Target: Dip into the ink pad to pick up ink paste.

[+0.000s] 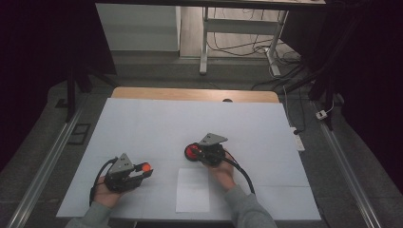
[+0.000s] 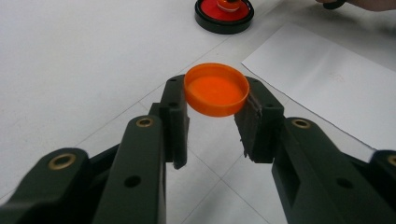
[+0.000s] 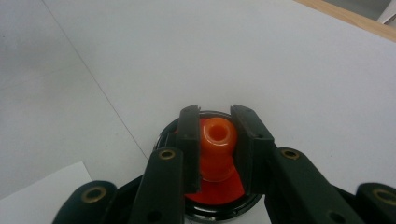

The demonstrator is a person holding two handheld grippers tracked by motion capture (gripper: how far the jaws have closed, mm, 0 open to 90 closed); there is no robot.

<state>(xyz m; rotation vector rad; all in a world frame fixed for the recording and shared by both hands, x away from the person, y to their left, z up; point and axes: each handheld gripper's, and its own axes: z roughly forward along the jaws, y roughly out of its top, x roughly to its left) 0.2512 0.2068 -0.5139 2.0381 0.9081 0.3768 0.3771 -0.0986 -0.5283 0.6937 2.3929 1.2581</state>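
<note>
**Two grippers, one cap, one spout**

A white table cover (image 1: 157,123) carries all of the work, with a strip of bare wooden tabletop (image 1: 190,94) showing beyond its far edge. A white sheet of paper (image 1: 192,190) lies on the cover between the two grippers, nearer the person's edge, just beside the right hand.

The right gripper (image 3: 215,149) is held over a round red dish with a black rim (image 1: 192,152), which sits on the cover directly under and just ahead of its jaws. In the right gripper view the jaws are closed to a narrow gap on an orange spout (image 3: 217,140) that stands upright from the middle of the dish, one jaw touching each side of it. The spout's hollow top faces up.

The left gripper (image 2: 215,116) is well apart from the dish, out to the left of the paper. Its jaws stand about half open and clamp a small orange cap (image 2: 216,89) between their tips, clear of the cover, with the cap's open side facing the camera. From this gripper the dish lies ahead.
</note>
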